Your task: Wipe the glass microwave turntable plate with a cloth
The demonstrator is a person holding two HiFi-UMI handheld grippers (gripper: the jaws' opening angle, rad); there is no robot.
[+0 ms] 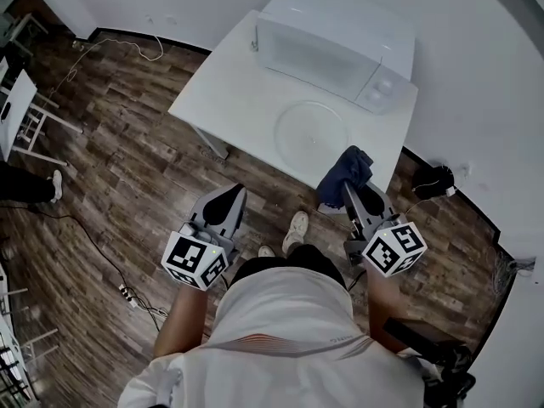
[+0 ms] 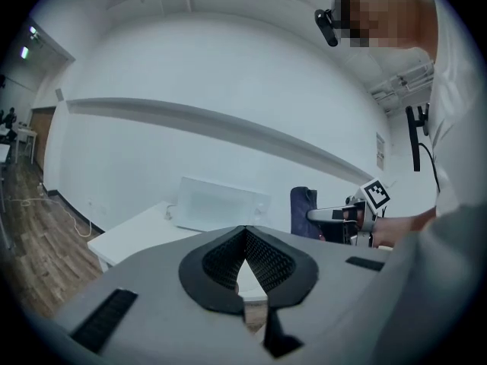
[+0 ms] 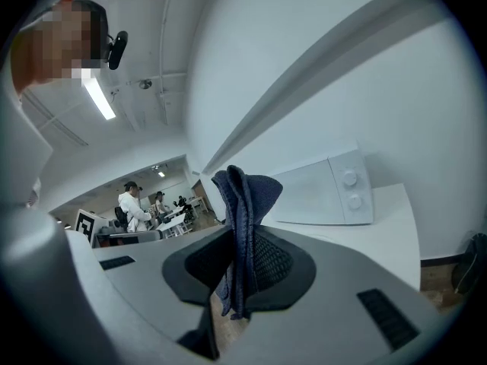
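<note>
Cloth (image 1: 347, 175) — dark blue, bunched — is clamped in the right gripper (image 1: 359, 195) over the white table's (image 1: 223, 100) near edge. At its 9 o'clock the left gripper (image 1: 228, 202) is pinched together on nothing. The glass turntable plate (image 1: 311, 131) lies flat at the cloth's 11 o'clock, with the white microwave (image 1: 331, 45) beyond it.

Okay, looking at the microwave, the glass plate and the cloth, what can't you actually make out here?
- Glass plate: in the head view it is only a faint ring on the white table, so any smears are too faint to tell.
- Microwave: its inside is hidden by the shut door in every view.
- Cloth: in the right gripper view its pinched part is hidden between the fingers.
</note>
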